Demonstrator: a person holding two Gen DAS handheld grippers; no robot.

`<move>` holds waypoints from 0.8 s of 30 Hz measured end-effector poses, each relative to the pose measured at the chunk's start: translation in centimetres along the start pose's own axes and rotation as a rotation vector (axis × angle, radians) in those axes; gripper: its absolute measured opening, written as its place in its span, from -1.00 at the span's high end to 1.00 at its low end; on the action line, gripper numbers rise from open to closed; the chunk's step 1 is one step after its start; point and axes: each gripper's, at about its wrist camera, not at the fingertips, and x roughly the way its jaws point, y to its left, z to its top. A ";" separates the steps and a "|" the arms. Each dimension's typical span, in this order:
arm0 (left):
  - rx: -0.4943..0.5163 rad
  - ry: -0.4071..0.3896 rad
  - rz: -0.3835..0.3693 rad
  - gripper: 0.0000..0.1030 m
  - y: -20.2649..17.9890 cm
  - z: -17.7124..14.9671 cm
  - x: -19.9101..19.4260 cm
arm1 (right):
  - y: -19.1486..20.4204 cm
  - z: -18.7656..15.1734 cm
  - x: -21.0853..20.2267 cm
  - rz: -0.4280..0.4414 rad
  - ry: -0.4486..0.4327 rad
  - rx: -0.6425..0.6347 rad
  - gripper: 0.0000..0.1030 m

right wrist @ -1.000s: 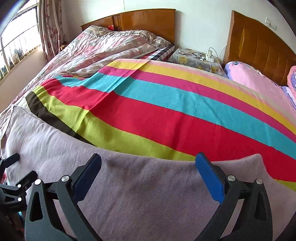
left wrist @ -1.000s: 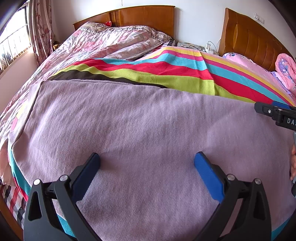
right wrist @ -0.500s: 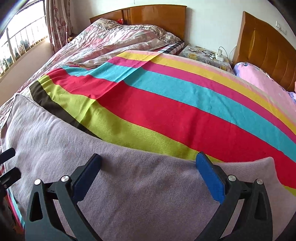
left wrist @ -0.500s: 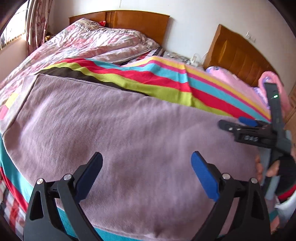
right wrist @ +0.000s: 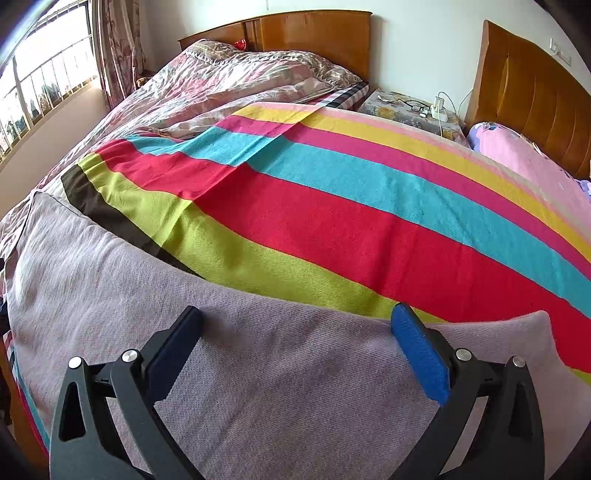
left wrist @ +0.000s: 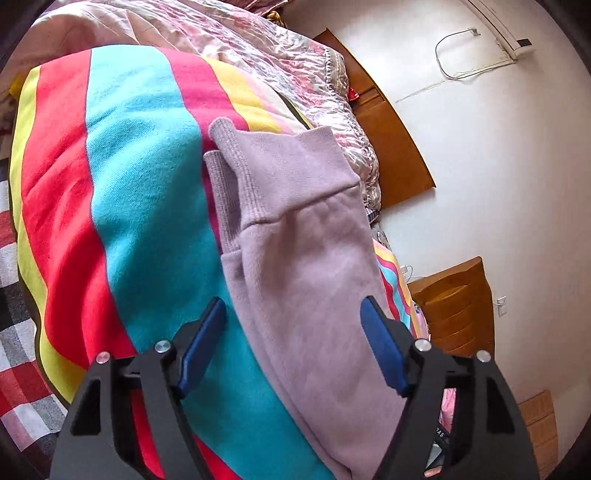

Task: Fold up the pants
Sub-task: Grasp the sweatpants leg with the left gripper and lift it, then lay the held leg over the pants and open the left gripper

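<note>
Two grippers, jaws spread wide, gripping nothing.
Left gripper (left wrist: 293,345) and right gripper (right wrist: 295,347) hover over lilac fleece pants (right wrist: 258,369) (ribbed cuffs showing) lying on a rainbow-striped blanket (right wrist: 351,221).

The bed (right wrist: 122,122) carries a striped blanket (right wrist: 332,229) spread flat across its surface. The lilac pants (right wrist: 258,369) lie directly on the blanket at its near edge. A floral quilt (right wrist: 229,85) lies bunched at the head end, below the wooden headboard (right wrist: 314,33).
</note>
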 end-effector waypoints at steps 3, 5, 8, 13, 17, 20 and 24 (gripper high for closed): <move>0.003 -0.034 -0.017 -0.19 -0.1 1.2 0.5 | 0.0 0.0 0.0 -0.002 0.000 -0.001 -0.92; -0.013 -0.041 -0.029 0.04 0.2 2.2 1.0 | 0.0 0.0 0.0 -0.001 0.000 0.000 -0.92; -0.058 -0.036 -0.070 0.63 1.4 3.4 1.7 | 0.0 0.0 0.0 -0.001 0.000 0.000 -0.92; -0.002 -0.113 -0.040 0.72 -0.8 2.8 0.2 | 0.0 0.0 0.0 0.000 -0.001 0.002 -0.92; 0.399 -0.225 0.063 0.72 -12.2 0.2 -2.6 | -1.4 -0.1 -1.6 0.066 -0.085 0.073 -0.91; 0.772 -0.239 0.047 0.71 -22.2 -6.1 -2.9 | -5.3 -0.8 -4.6 0.141 -0.195 0.263 -0.91; 1.151 -0.136 -0.050 0.66 -30.4 -18.4 0.4 | -11.8 -2.7 -8.8 0.155 -0.282 0.488 -0.91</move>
